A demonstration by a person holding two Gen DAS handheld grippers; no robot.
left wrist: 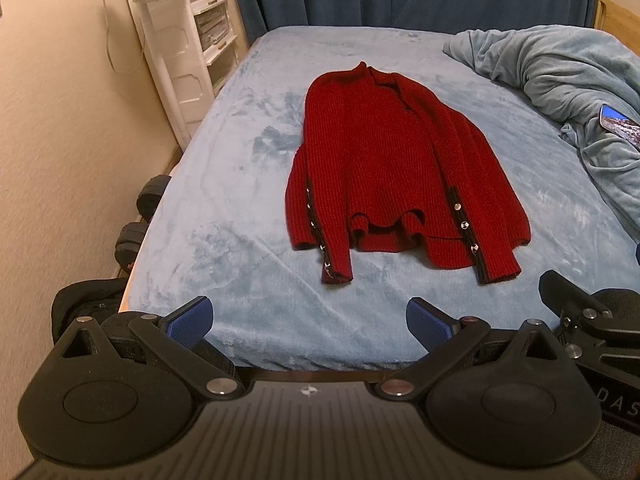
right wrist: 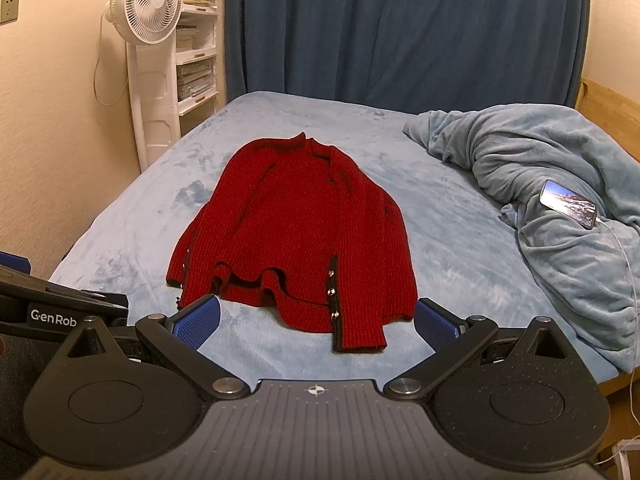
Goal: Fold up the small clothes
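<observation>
A small red knitted cardigan (left wrist: pixel 384 160) (right wrist: pixel 296 224) with black trim and metal buttons lies on the light blue bed, collar at the far end, both sleeves folded in over the body. My left gripper (left wrist: pixel 310 322) hovers open over the bed's near edge, short of the cardigan's hem, nothing between its blue pads. My right gripper (right wrist: pixel 318 322) is open too, its pads either side of the nearest sleeve cuff in the view, without touching it. The right gripper's body (left wrist: pixel 592 320) shows at the right edge of the left wrist view.
A crumpled blue blanket (right wrist: pixel 540 184) fills the bed's right side with a lit phone (right wrist: pixel 568 203) and cable on it. A white fan (right wrist: pixel 146 0) and shelves stand at the far left wall. Dumbbells (left wrist: pixel 140 216) lie on the floor by the bed's left edge.
</observation>
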